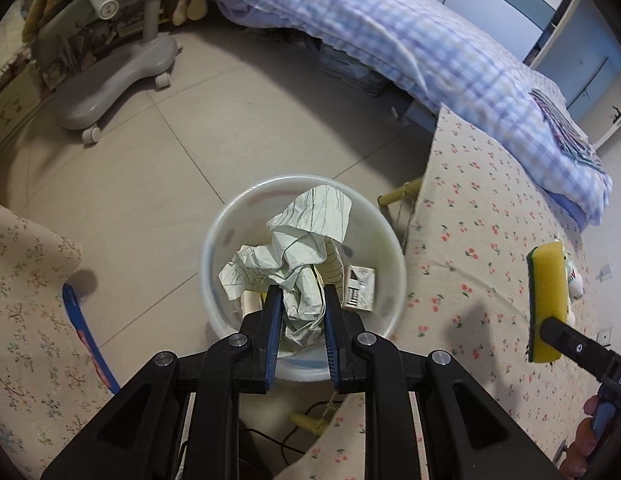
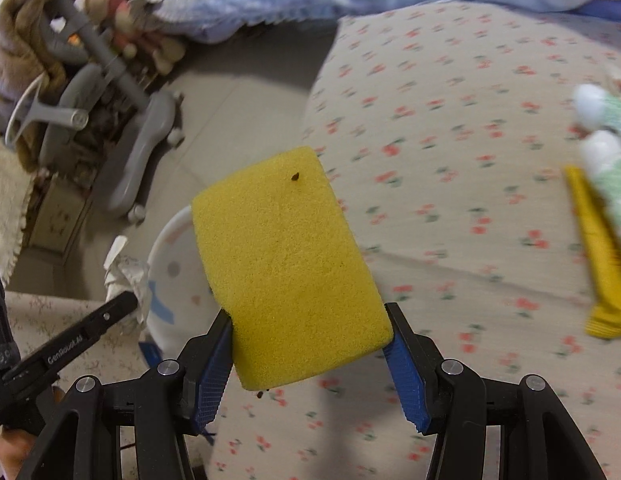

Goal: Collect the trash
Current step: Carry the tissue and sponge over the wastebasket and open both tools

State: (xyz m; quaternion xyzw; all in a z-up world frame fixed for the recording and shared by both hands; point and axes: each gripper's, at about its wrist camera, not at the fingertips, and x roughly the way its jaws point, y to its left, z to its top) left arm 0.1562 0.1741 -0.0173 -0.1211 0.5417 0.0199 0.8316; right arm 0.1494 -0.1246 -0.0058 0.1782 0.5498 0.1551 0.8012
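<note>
Left tool (image 1: 298, 300): clamped on crumpled paper (image 1: 294, 256), poised over white bin (image 1: 214, 240) for drop. Right tool (image 2: 310, 332): gripping yellow sponge (image 2: 286, 264) above table (image 2: 450, 120) edge, bin-bound.

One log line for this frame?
left tool: shut on crumpled paper, over bin | right tool: shut on sponge, over tablecloth

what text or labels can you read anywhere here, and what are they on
"GenRobot.AI": on the side of the left gripper finger, right wrist view.
"DA": partial, cut off, on the right gripper body, left wrist view.
Small box in the white bin: print too small to read.
Yellow packet and green-white wrapper on the tablecloth: blurred, unreadable.
</note>
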